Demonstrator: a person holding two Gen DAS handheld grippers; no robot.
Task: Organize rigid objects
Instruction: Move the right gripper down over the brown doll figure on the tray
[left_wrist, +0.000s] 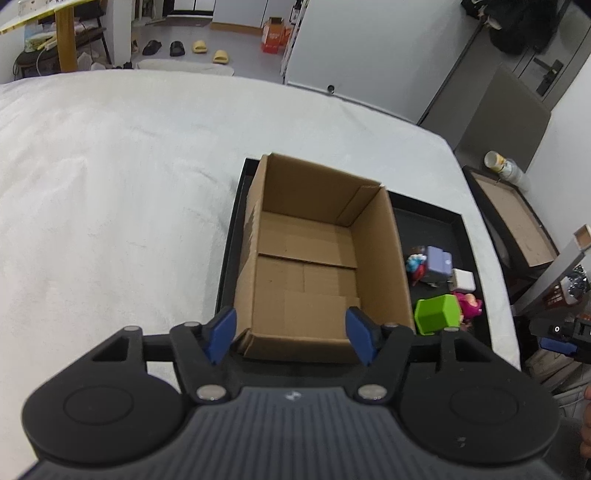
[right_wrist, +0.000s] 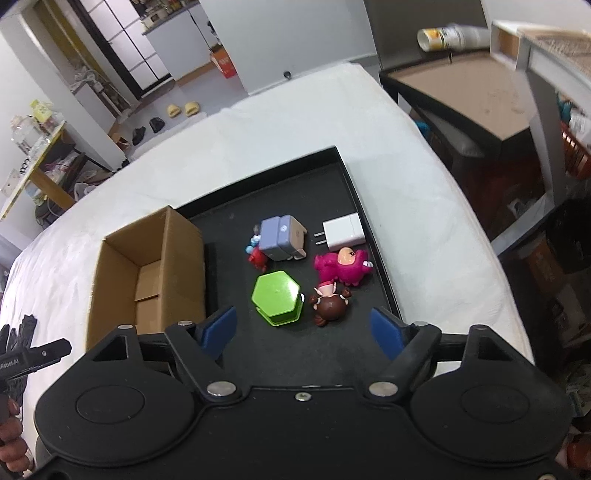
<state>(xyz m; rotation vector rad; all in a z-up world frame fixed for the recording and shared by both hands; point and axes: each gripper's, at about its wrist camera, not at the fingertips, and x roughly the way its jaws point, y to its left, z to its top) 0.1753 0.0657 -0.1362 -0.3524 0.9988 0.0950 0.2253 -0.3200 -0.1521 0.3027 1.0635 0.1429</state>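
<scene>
Toys and small hard items lie loose on the black tray (right_wrist: 354, 192), at about 3 o'clock of the open cardboard box (right_wrist: 147, 266) that stands on the same tray. Nearest the right gripper (right_wrist: 306, 332) is a green hexagonal container (right_wrist: 277, 297); just beside it, at 3 o'clock, stands a brown-haired doll (right_wrist: 330, 304). Farther off sit a pink plush-looking figure (right_wrist: 343, 267), a white charger (right_wrist: 343, 234) with its prongs pointing toward 9 o'clock, and a purple block toy (right_wrist: 280, 238) touching a small red and blue figure (right_wrist: 256, 254).

The right gripper hovers above the tray with its jaws spread wide and nothing between them. The left gripper (left_wrist: 291, 336) hangs over the near wall of the box, likewise wide apart and holding nothing.

All these pieces look light and stiff, likely plastic, so none should deform under a pinch. The green container seems glossy and may slip; its flat opposite sides offer the surest hold. The doll's round head could roll out of the pads, so the body is the better place. The charger is best taken across its broad flat faces, clear of the prongs.
</scene>
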